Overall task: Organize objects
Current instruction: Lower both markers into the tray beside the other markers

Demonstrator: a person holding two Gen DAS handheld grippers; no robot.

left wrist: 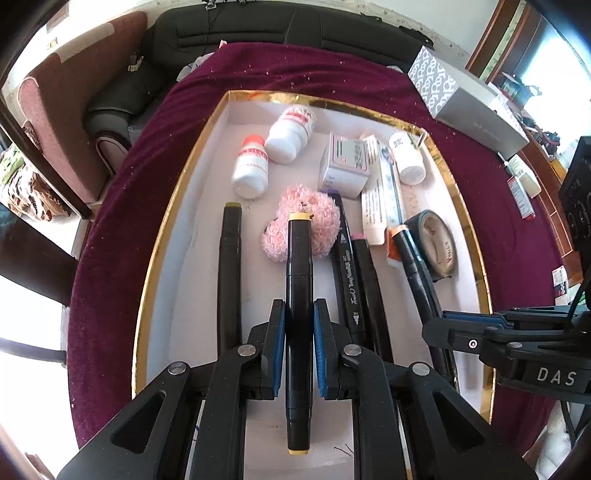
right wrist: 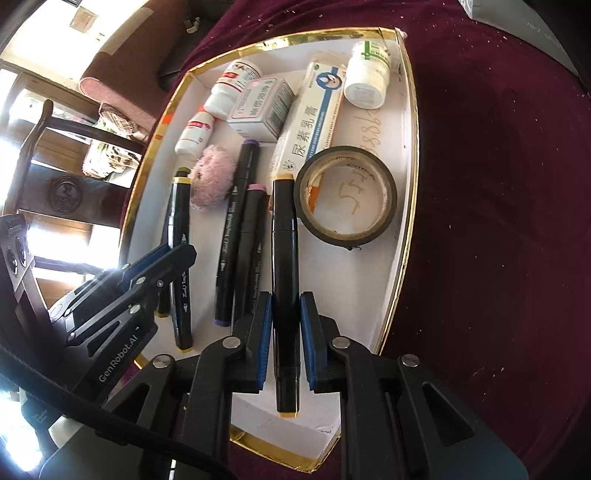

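Over the gold-rimmed tray (left wrist: 147, 266) on the maroon cloth (left wrist: 110, 229): six black markers counted. Two gripped – yellow-capped marker (left wrist: 299, 295) clamped between the pads of the left gripper (left wrist: 299, 306), orange-capped marker (right wrist: 285, 280) pinched in the right gripper (right wrist: 286, 299), both hanging above the tray floor. Four lying flat: olive-tipped marker (left wrist: 229, 273) at the left, purple-capped marker (right wrist: 236, 229) and pink-capped marker (right wrist: 249, 251) side by side. Three white bottles counted, two red-labelled, one green-labelled bottle (right wrist: 367, 74) in the far corner. One small box (left wrist: 345, 166), one long ointment carton (right wrist: 314, 118), one tape roll (right wrist: 347, 195), one pink plush (left wrist: 306, 225).

Only from the right wrist: handwriting inside the tape ring. Only from the left wrist: patterned grey box (left wrist: 469, 99) and black sofa (left wrist: 277, 33) beyond the cloth. Plush partly hidden behind the held marker
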